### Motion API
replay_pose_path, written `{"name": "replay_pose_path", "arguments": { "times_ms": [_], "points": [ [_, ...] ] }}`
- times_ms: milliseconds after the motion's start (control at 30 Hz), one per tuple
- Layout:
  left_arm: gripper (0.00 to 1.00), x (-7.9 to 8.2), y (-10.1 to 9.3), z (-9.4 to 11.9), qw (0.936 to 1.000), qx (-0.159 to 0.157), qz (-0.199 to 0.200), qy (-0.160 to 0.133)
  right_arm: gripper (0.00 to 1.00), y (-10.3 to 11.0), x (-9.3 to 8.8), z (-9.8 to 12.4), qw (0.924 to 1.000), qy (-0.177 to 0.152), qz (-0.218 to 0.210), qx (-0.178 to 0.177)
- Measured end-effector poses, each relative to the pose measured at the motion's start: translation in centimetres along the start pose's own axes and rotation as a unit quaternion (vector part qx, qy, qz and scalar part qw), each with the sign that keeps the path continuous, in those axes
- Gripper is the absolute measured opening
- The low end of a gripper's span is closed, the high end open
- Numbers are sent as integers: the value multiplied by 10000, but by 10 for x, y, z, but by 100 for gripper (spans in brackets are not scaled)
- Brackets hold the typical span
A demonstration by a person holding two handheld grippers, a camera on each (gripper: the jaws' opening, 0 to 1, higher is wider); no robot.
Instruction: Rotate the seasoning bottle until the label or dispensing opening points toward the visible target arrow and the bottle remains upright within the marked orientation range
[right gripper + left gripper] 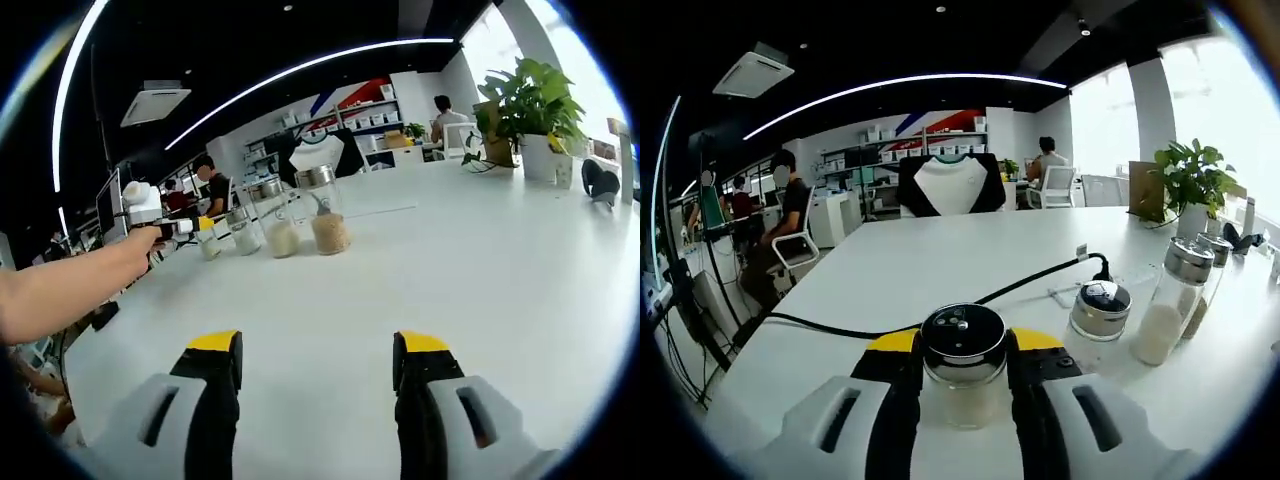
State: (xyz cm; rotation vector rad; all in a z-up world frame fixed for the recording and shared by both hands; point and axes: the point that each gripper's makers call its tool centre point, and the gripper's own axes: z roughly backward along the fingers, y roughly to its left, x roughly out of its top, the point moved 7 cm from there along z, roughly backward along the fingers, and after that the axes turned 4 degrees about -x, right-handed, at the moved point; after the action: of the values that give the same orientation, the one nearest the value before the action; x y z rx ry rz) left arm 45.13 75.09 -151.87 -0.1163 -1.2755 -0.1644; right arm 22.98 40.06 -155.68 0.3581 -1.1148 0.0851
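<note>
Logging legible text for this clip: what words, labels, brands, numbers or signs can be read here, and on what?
None can be read.
The seasoning bottle between the left gripper jaws: no legible label.
The other jars on the table: no readable label.
Boxes on the far shelves: too small to read.

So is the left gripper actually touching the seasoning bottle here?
Touching. In the left gripper view, the left gripper has both jaws pressed against the glass sides of the seasoning bottle, no gap visible.
</note>
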Motion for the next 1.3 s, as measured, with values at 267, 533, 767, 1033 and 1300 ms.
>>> {"name": "replay_pose_path", "arguments": {
  "times_ms": [267, 533, 767, 1033, 1300],
  "points": [
    [34, -2, -11, 34, 9998, -183, -75, 28, 58, 27, 5, 6, 9993, -64, 157, 337],
    [34, -8, -23, 70, 9993, -357, -72, -11, 56, 46, 8, 12, 9979, -133, 246, 581],
    [34, -10, -41, 108, 9975, -692, -108, 12, 52, 73, 8, 16, 9946, -170, 395, 946],
    [34, -6, -70, 161, 9931, -1159, -78, -181, 27, 110, 17, 22, 9790, -502, 995, 1705],
    [34, 6, -109, 228, 9815, -1884, -84, -333, 37, 153, 24, 24, 9533, -453, 1907, 2296]
  ]
}}
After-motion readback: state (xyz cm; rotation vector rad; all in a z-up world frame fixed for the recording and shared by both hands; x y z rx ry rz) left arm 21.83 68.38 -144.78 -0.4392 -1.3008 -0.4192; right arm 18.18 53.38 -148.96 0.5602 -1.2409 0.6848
